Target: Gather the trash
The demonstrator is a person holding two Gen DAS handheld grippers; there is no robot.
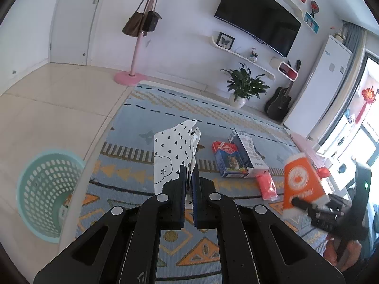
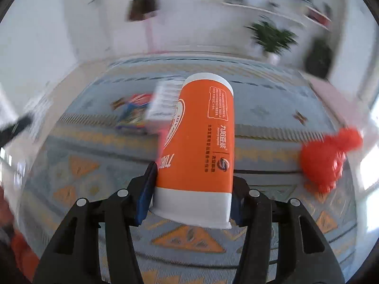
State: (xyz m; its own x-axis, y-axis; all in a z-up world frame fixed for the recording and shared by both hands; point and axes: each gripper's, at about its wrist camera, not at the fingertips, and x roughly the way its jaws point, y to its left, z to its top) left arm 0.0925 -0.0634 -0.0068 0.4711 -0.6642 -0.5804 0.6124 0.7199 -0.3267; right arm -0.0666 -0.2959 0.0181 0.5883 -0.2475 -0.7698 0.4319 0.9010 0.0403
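Observation:
My left gripper (image 1: pixel 188 174) is shut on a white paper bag with black hearts (image 1: pixel 171 156), held upright above the rug. My right gripper (image 2: pixel 193 184) is shut on an orange and white paper cup (image 2: pixel 201 142); the cup also shows in the left wrist view (image 1: pixel 302 184), at the right above the rug. A teal mesh waste basket (image 1: pixel 43 191) stands on the tiled floor to the left of the rug, some trash visible inside. On the rug lie a blue and red carton (image 1: pixel 228 162), a white box (image 1: pixel 250 152) and a pink wrapper (image 1: pixel 266 187).
A patterned blue and orange rug (image 1: pixel 146 108) covers the floor. A red crumpled bag (image 2: pixel 329 158) lies at the right. A pink coat stand (image 1: pixel 135 54), a potted plant (image 1: pixel 245 85), a guitar (image 1: pixel 279 103) and a white fridge (image 1: pixel 324 82) stand along the far wall.

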